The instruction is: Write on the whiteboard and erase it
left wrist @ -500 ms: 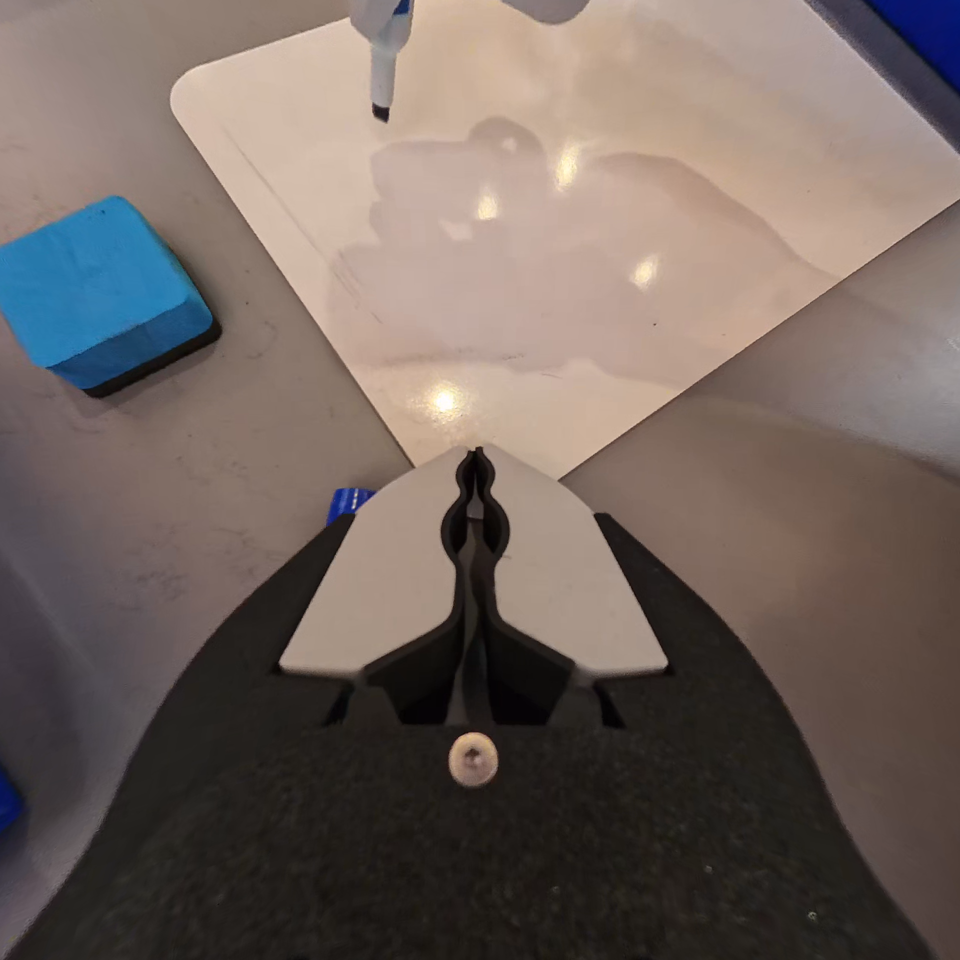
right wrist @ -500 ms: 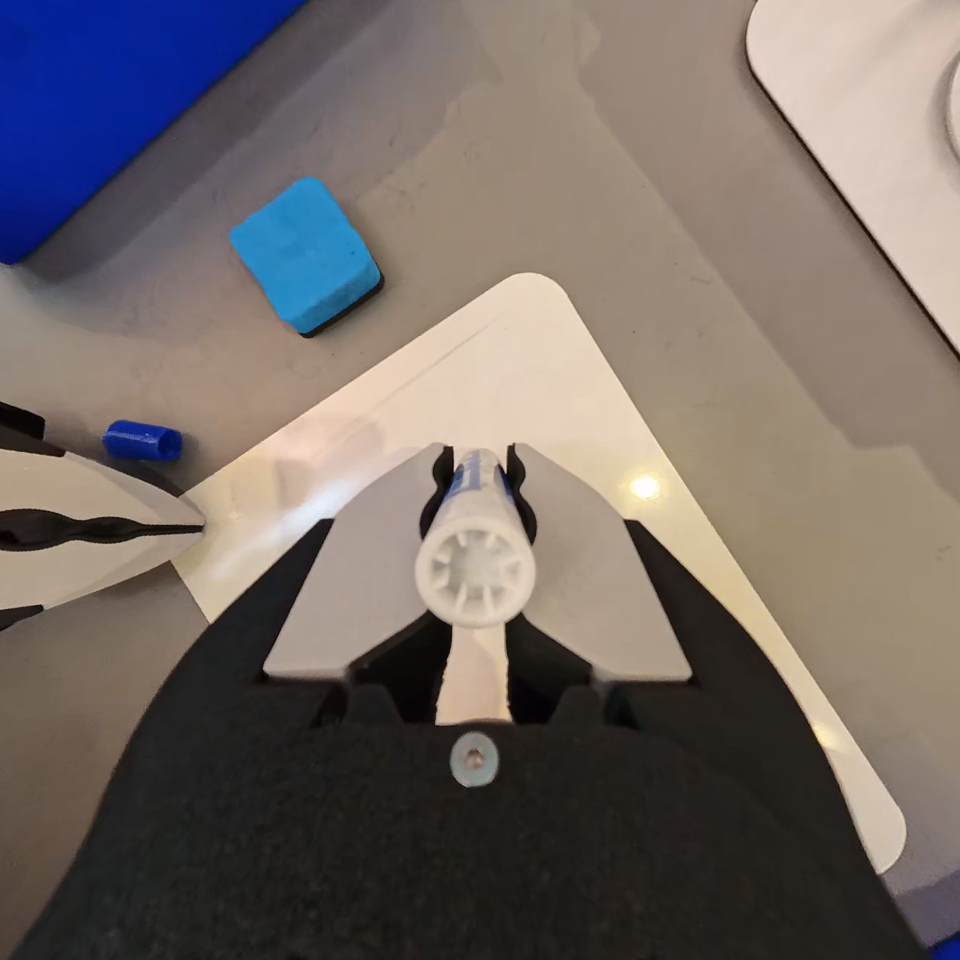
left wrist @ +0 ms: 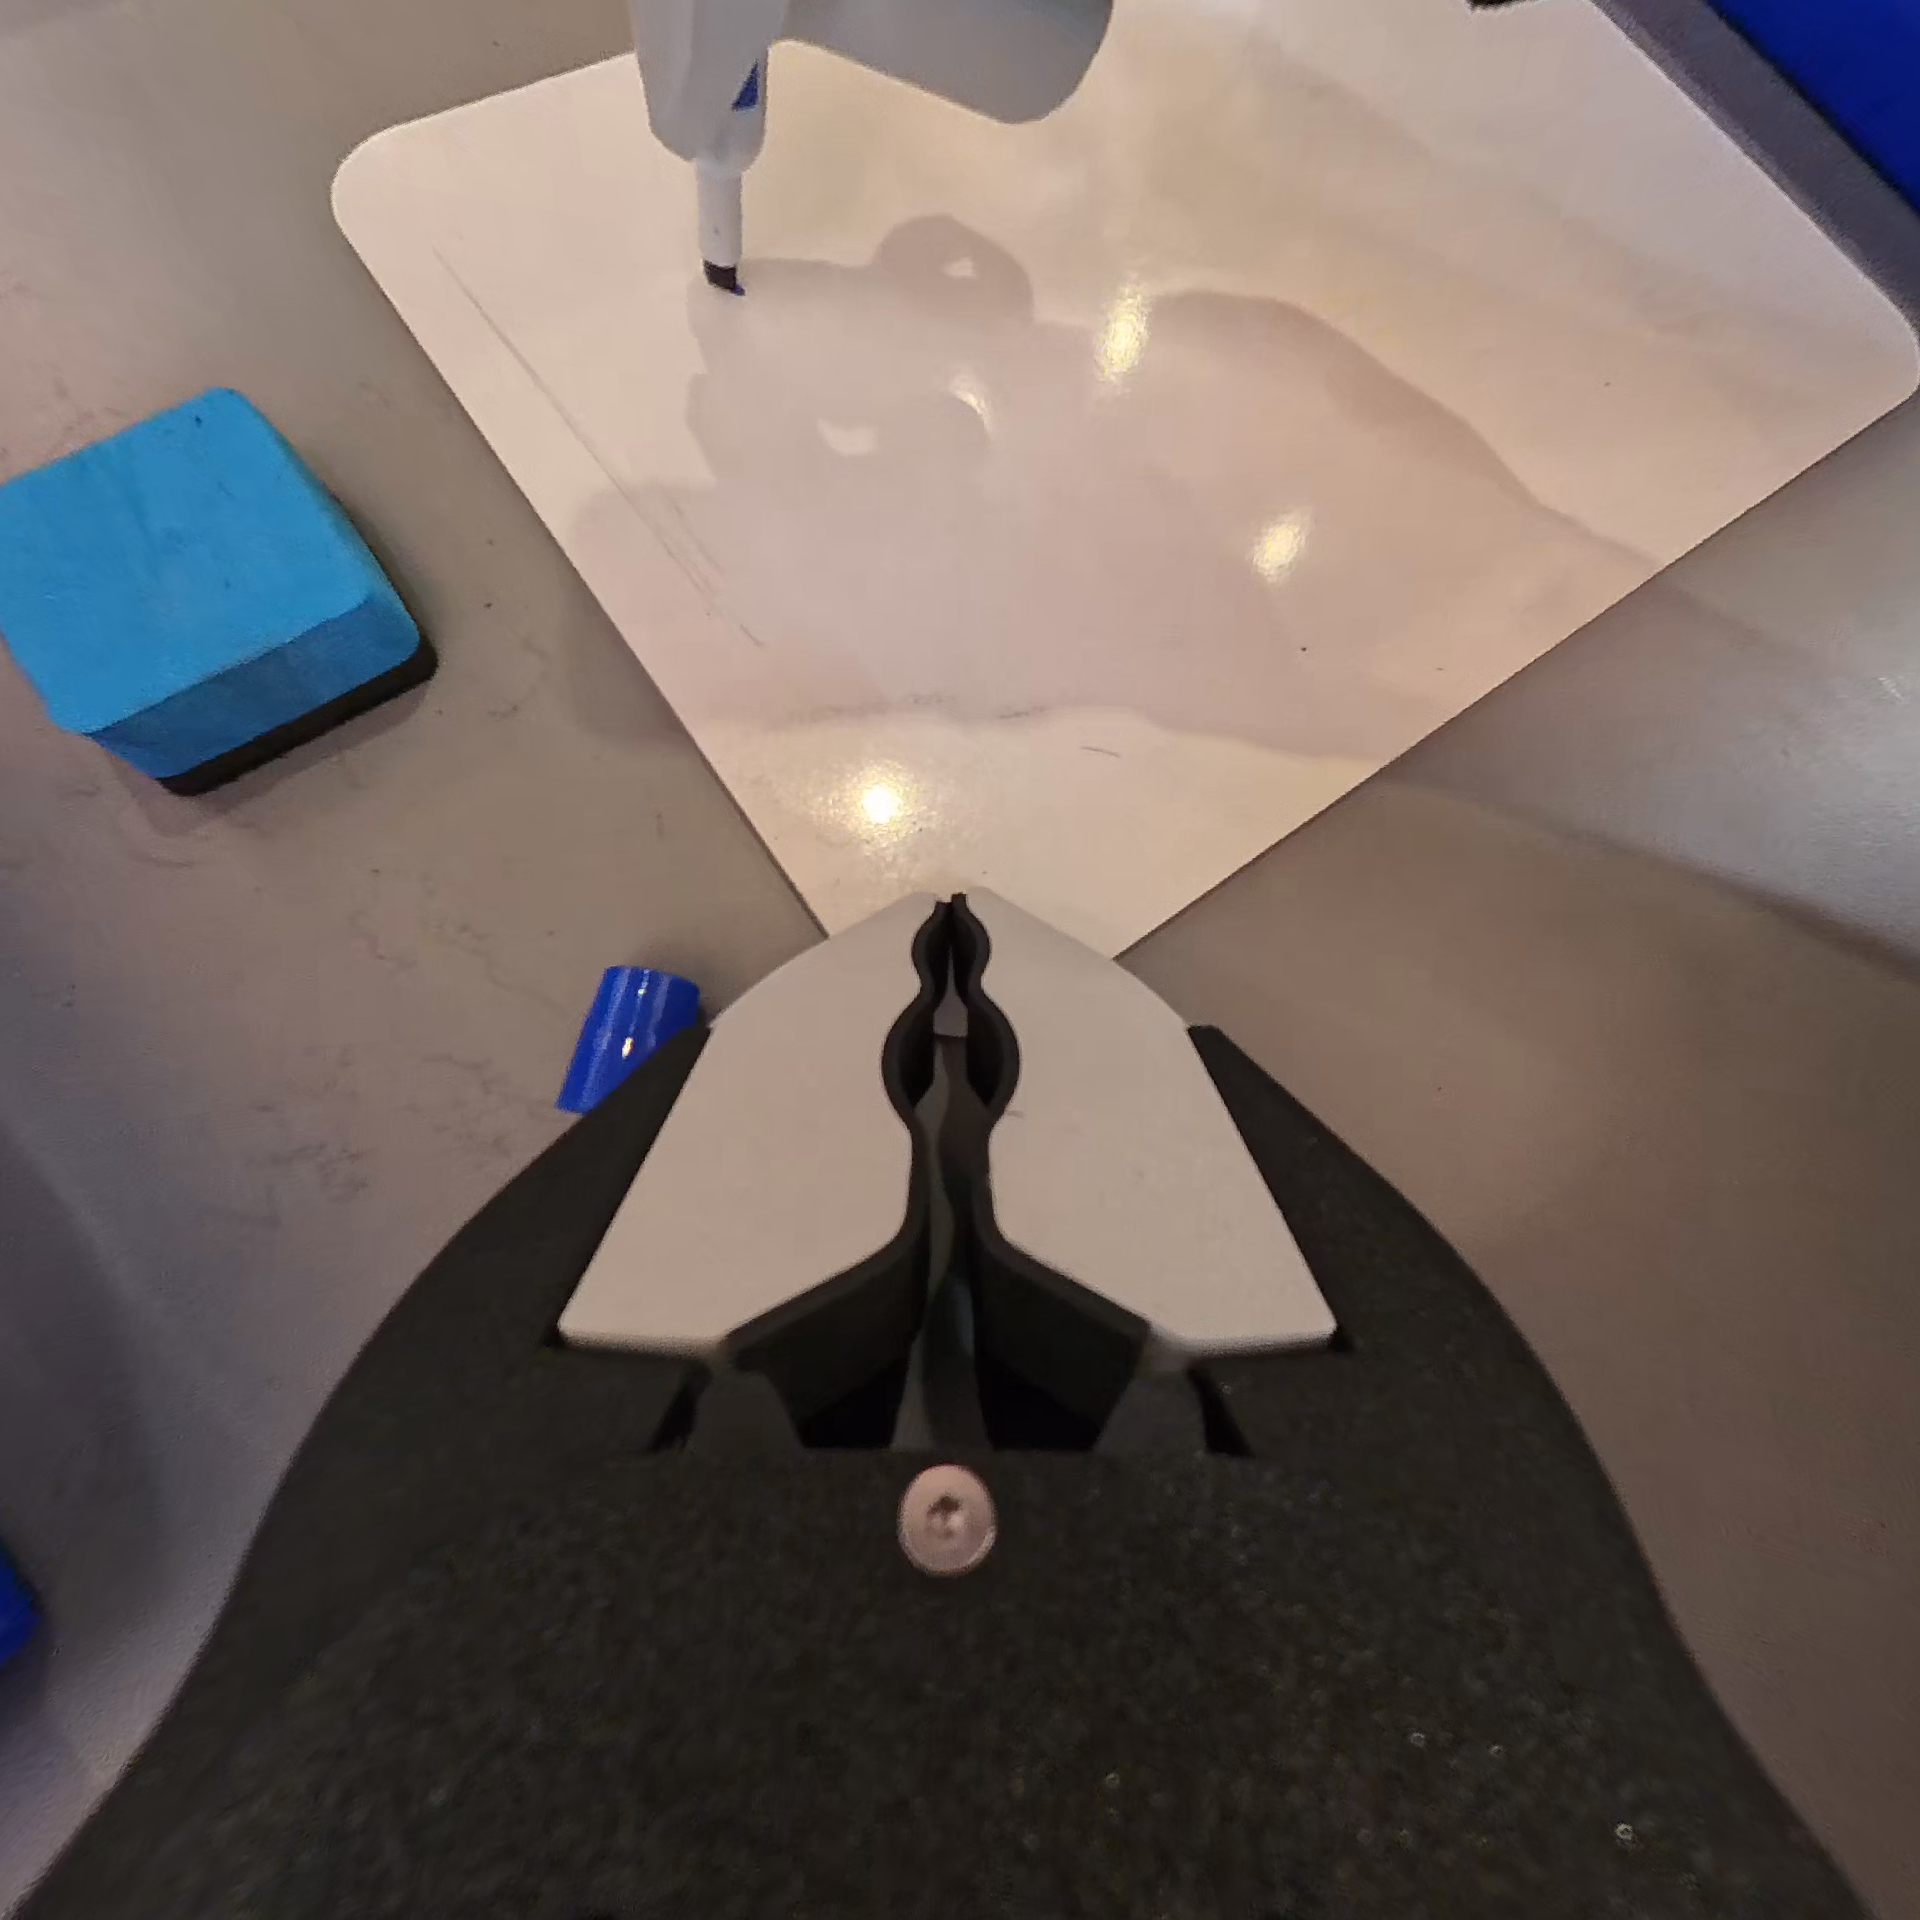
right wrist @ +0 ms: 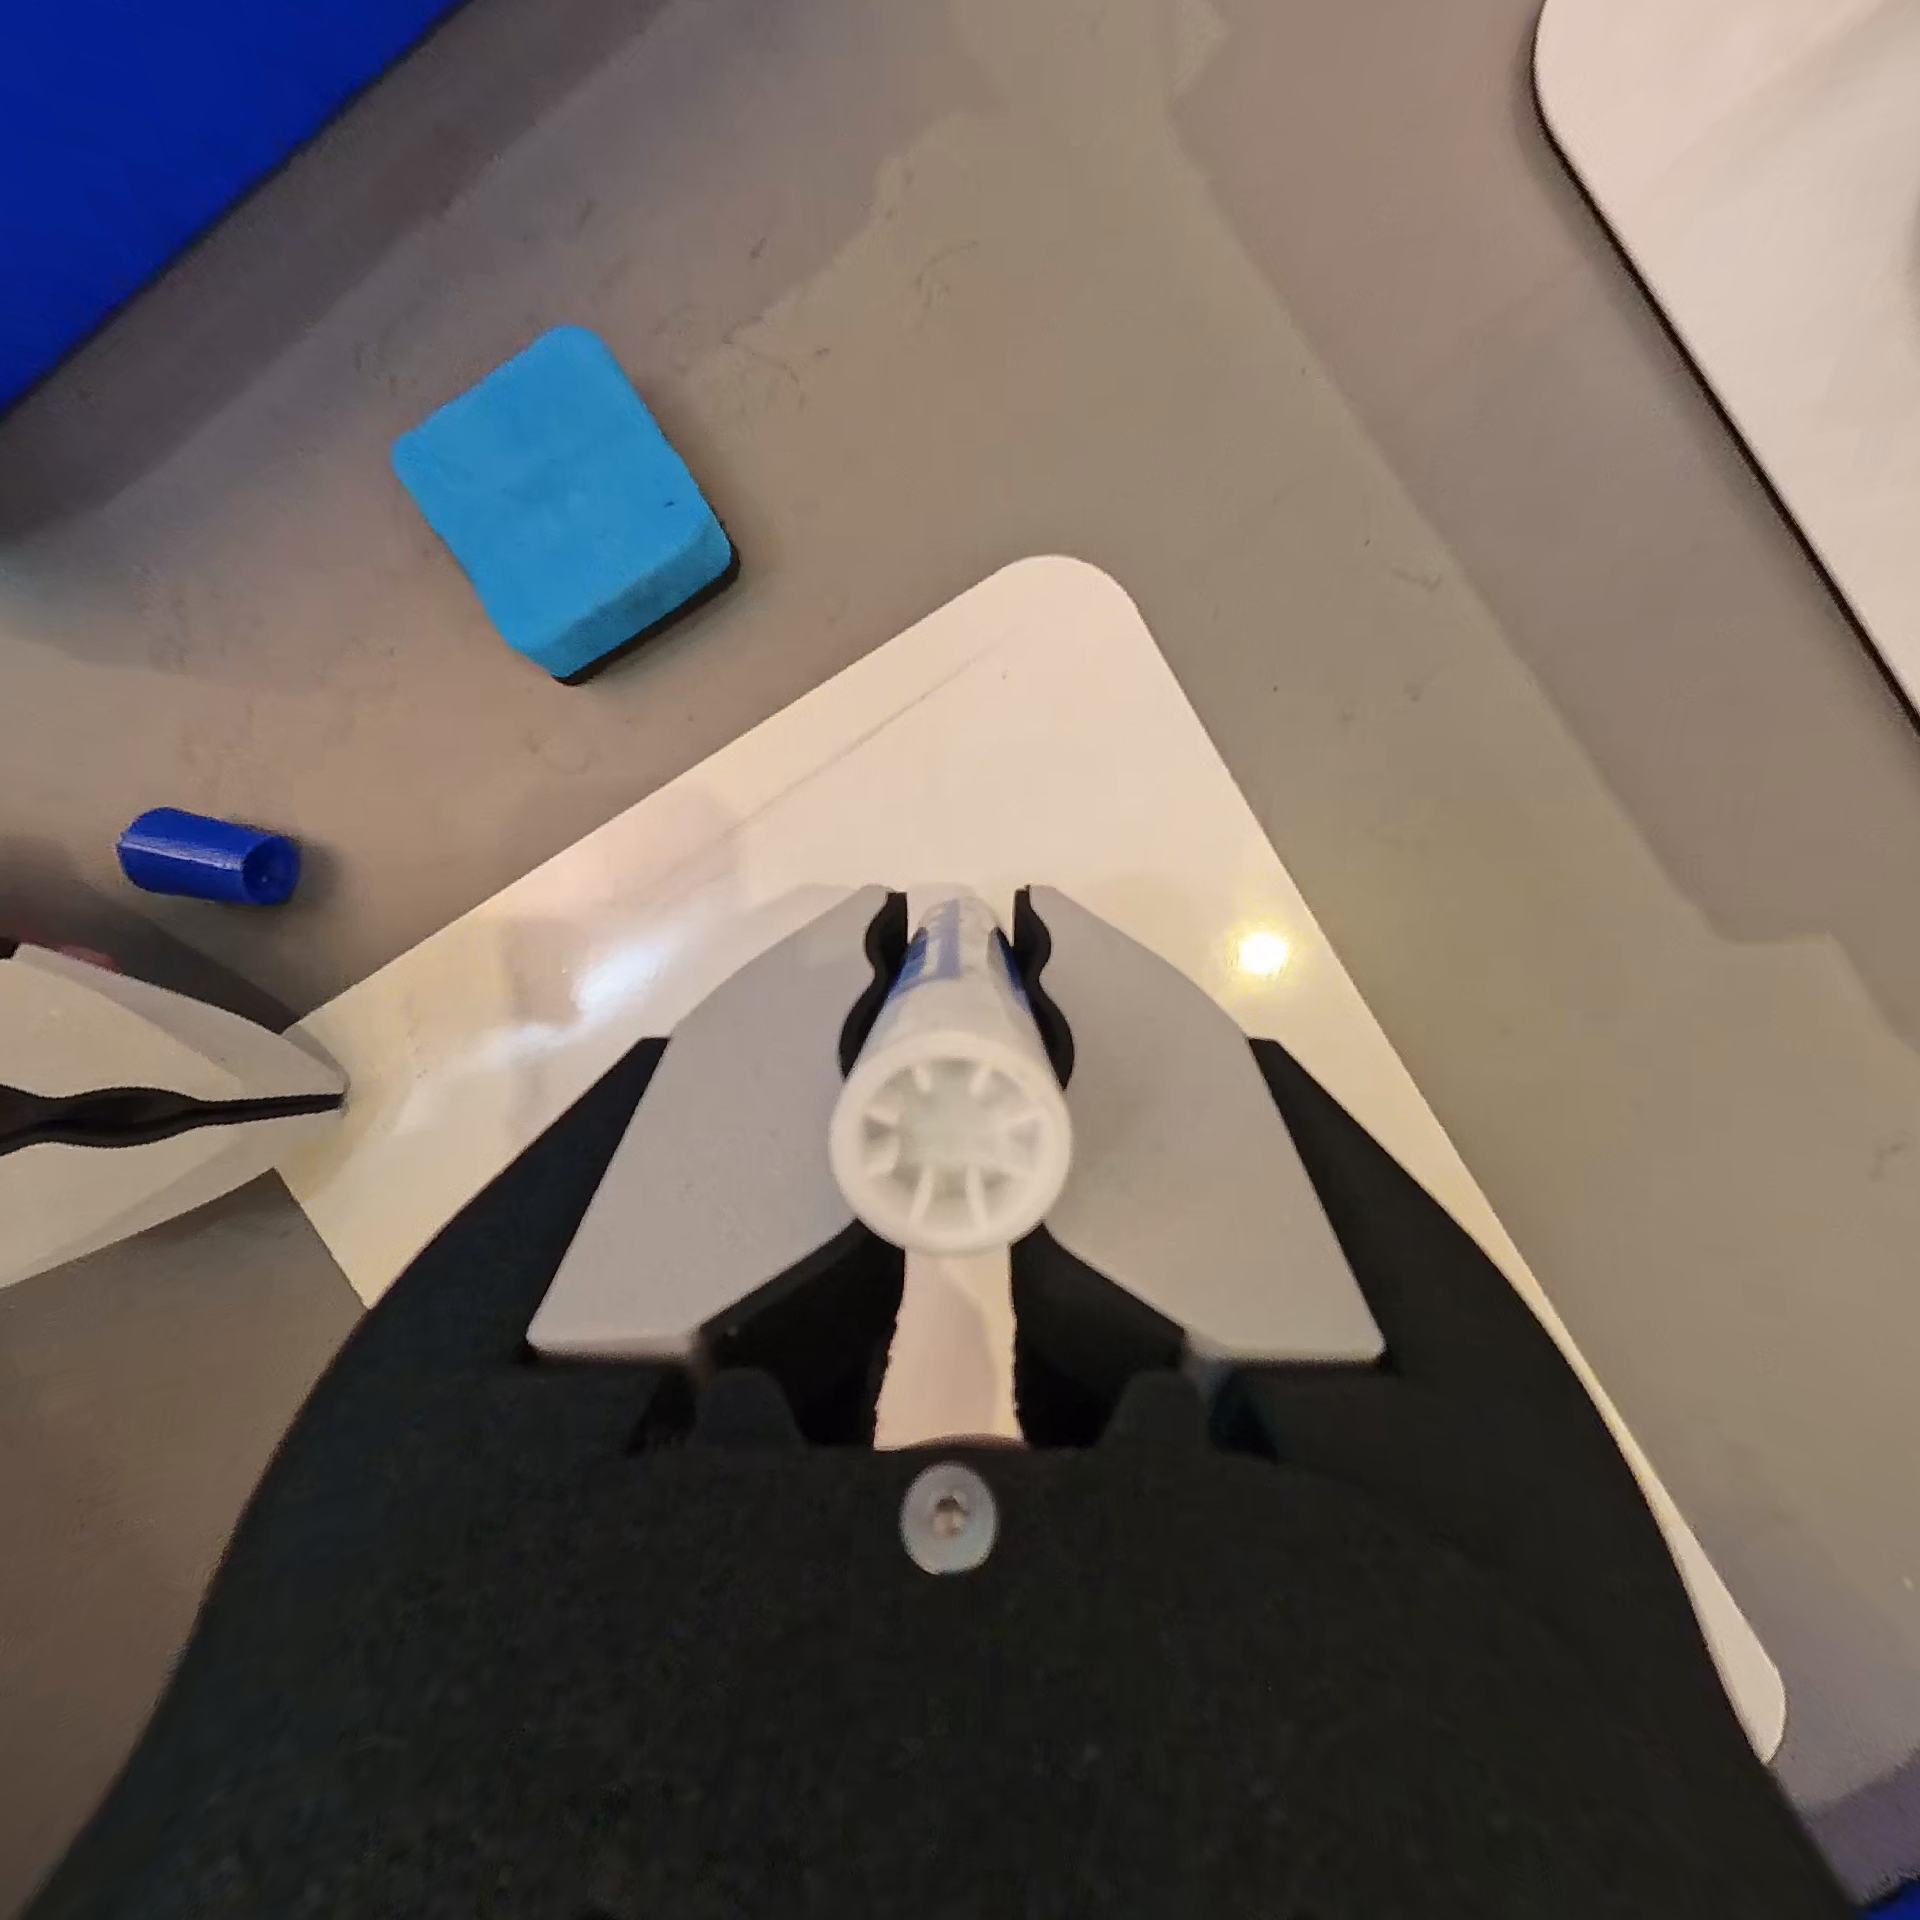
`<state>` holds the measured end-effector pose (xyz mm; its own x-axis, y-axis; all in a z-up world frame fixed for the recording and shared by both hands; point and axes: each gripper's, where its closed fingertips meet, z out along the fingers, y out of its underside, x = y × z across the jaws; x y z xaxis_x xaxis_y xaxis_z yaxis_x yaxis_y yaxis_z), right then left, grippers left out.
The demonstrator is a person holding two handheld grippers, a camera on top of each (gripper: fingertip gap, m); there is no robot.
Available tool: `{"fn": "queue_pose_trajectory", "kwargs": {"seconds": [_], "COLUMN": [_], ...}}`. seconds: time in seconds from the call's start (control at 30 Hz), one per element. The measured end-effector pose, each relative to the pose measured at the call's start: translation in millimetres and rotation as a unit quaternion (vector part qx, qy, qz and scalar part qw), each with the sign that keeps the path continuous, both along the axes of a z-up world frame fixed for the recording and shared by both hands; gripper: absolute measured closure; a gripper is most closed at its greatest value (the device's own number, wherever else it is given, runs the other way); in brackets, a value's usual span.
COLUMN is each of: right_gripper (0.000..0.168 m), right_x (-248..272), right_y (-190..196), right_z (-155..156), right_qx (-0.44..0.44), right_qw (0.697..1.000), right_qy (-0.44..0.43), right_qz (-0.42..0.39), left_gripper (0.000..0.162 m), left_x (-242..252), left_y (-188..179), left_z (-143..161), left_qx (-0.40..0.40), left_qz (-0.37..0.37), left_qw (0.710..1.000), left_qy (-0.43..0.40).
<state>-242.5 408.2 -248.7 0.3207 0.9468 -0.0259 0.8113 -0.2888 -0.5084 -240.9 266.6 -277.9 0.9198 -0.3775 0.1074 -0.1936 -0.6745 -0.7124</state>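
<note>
- Whereas half a second ago the marker tip hung clear above the whiteboard, the right hand-held gripper (right wrist: 954, 914) has lowered it: the marker (left wrist: 717, 223) now meets the whiteboard (left wrist: 1195, 436) near one of its rounded corners, where a small blue dot shows at the tip.
- Right hand-held gripper state: clamped on the marker barrel, butt end toward the camera.
- Left hand-held gripper (left wrist: 954, 906) state: jaws closed, holding nothing, tip resting at the whiteboard corner nearest it, apparently steadying the sheet. It has not shifted.
- Marker cap (left wrist: 623, 1039): lying on the bench just beside the left hand-held gripper.
- Eraser (left wrist: 197, 582): on the bare bench beside the whiteboard edge, untouched.
- Assessment: writing is just starting; no stroke is drawn yet, and erasing remains to be done.
</note>
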Motion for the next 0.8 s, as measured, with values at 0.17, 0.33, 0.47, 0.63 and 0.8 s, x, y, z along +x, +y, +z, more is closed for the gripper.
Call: {"fn": "queue_pose_trajectory", "kwargs": {"seconds": [0.17, 0.33, 0.47, 0.63, 0.8], "right_gripper": [0.149, 0.149, 0.149, 0.149, 0.149], "right_x": [-8.0, -21.8, -31.4, -40.0, -43.1], "right_y": [5.1, 3.3, -2.4, -16.4, -33.3], "right_z": [-0.1, -0.1, -0.1, -0.1, -0.2], "right_qx": [0.001, 0.002, 0.002, -0.001, -0.003], "right_qw": [1.0, 1.0, 1.0, 0.999, 0.998], "right_qy": [0.001, -0.001, -0.003, -0.003, -0.004], "right_qz": [0.005, 0.018, 0.029, 0.045, 0.055], "left_gripper": [0.162, 0.162, 0.162, 0.162, 0.162], "left_x": [-0.1, -0.1, -0.2, -0.2, -0.2], "left_y": [0.1, 0.1, 0.3, 0.4, 0.4], "left_z": [0.0, 0.0, 0.0, 0.0, 0.0], "left_qx": [0.0, 0.0, 0.0, -0.001, 0.0], "left_qz": [0.0, 0.0, 0.0, 0.0, 0.001], "left_qw": [1.0, 1.0, 1.0, 1.0, 1.0], "left_qy": [0.0, 0.0, 0.0, -0.001, 0.0]}}
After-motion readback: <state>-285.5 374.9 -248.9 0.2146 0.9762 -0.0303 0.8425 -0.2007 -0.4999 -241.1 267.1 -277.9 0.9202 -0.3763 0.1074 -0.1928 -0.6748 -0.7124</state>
